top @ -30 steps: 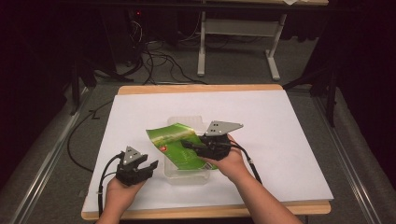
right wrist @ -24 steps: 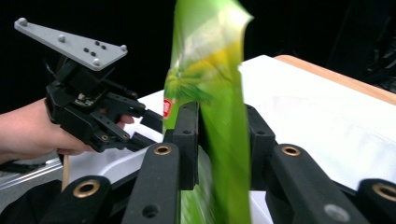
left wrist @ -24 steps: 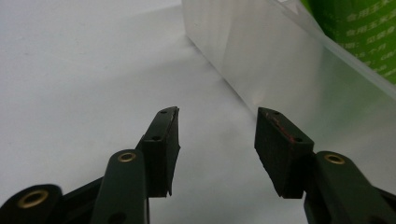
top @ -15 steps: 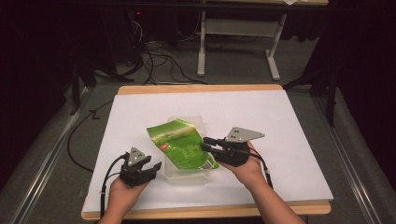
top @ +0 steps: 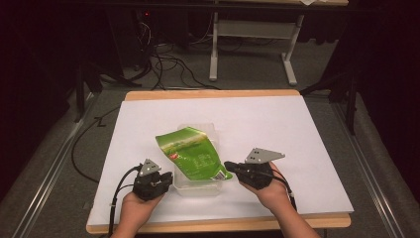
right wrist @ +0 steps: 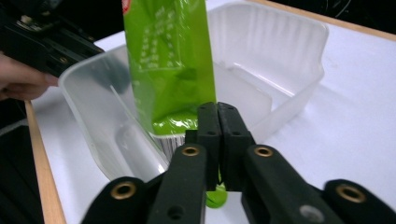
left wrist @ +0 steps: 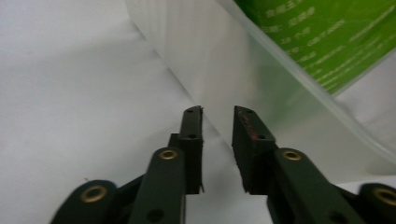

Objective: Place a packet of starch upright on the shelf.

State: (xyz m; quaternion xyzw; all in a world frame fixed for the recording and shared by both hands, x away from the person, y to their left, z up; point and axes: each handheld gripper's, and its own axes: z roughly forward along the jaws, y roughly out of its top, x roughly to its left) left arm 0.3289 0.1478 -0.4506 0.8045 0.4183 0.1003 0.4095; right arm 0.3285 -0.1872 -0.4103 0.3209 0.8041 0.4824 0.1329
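White worktop (top: 307, 148): right gripper (right wrist: 218, 114) fingers clamp the green bag (top: 193, 154) over the clear tray (right wrist: 299, 60); left gripper (left wrist: 218, 122) fingers, just closing, stand narrowly apart at the tray's wall.

We saw the white table (top: 297, 129) lit brightly from above, the room around it dark. The high view looked soft and grainy. In both gripper views the near jaws were blurred; the green bag (right wrist: 168, 56) print was smeared, and white surfaces glared.
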